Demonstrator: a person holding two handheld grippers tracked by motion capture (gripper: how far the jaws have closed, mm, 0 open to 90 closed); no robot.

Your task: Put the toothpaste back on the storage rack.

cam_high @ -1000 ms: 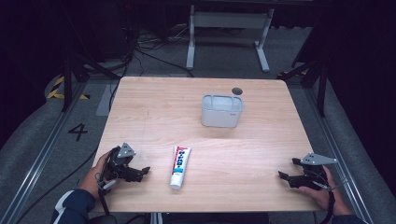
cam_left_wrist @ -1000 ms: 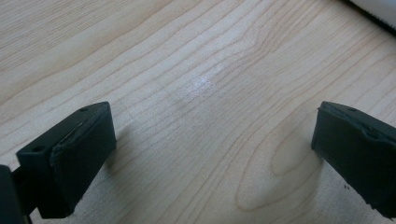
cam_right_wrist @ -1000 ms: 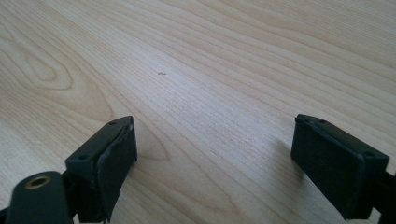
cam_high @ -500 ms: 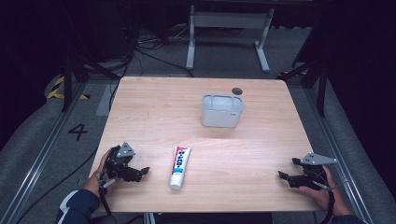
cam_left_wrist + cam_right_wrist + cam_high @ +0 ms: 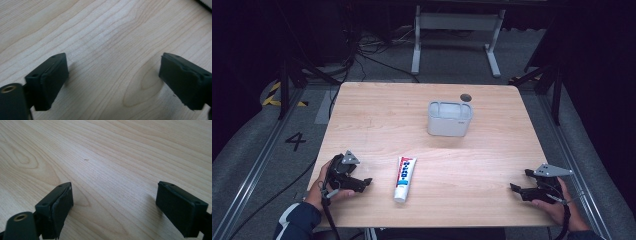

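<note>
Nothing moved; left gripper [image 5: 362, 184], right gripper [image 5: 518, 190] jaws wide, empty.

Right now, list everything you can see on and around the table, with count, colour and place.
table: one, light wood, centre
container: one, pale grey, open-topped, far centre-right of the table
toothpaste tube: one, white with blue and red print, lying flat near the front edge, cap toward the person
round hole: one, dark, in the table behind the container
metal frame: one, grey, on the floor beyond the table
left gripper: one, black, front left, jaws apart
right gripper: one, black, front right, jaws apart
</note>
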